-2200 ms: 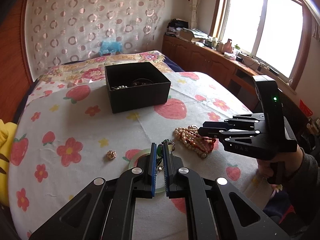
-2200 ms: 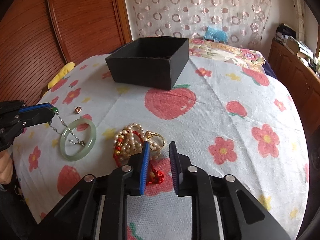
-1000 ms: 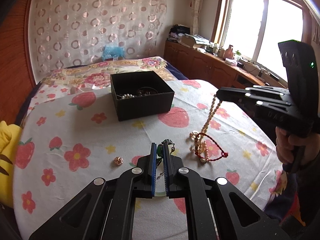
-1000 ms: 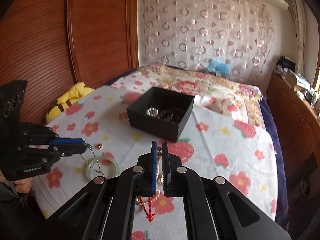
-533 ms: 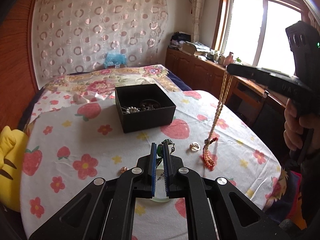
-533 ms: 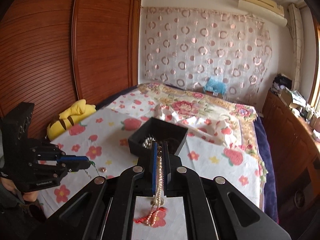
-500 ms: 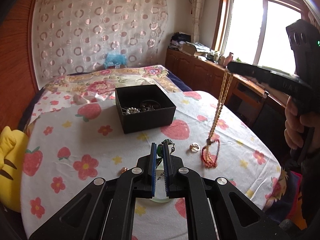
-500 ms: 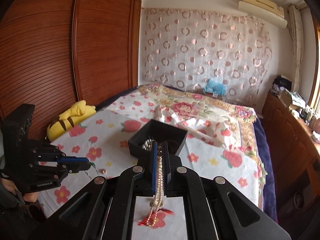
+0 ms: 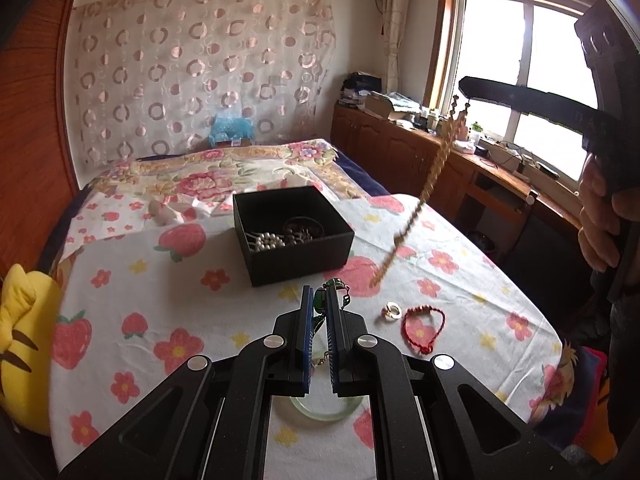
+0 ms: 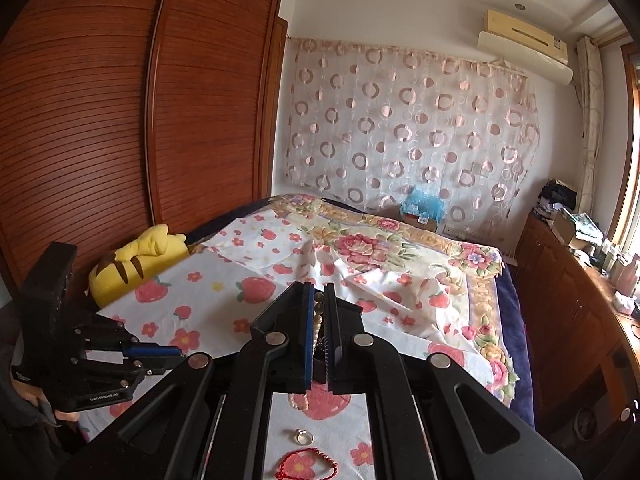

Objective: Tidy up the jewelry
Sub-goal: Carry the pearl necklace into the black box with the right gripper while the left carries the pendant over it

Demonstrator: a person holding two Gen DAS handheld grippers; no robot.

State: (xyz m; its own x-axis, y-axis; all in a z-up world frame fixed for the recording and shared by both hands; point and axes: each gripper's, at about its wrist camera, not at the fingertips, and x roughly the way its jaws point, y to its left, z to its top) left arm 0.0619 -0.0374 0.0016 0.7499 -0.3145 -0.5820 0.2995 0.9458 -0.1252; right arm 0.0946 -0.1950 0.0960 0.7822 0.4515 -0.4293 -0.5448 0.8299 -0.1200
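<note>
My left gripper (image 9: 319, 296) is shut on a thin chain necklace with a green stone (image 9: 320, 300), held above a pale green bangle (image 9: 326, 410) on the bed. My right gripper (image 10: 319, 296) is shut on a long pearl necklace (image 9: 424, 196) that hangs free, high above the bed, right of the black box (image 9: 292, 232). The box holds pearls and dark beads. A red cord bracelet (image 9: 424, 326) and a gold ring (image 9: 392, 311) lie on the sheet; both also show in the right wrist view, the bracelet (image 10: 306, 462) and the ring (image 10: 302, 435).
The strawberry-and-flower sheet (image 9: 160, 304) covers the bed. A yellow plush toy (image 9: 20, 344) lies at the left edge. A wooden cabinet (image 9: 400, 152) with clutter runs under the window at right. A wooden wardrobe (image 10: 120, 120) stands at left.
My right gripper has risen higher with the pearl necklace, which now swings clear of the bed. The red cord bracelet has dropped off and lies on the sheet. My left gripper has held still.
</note>
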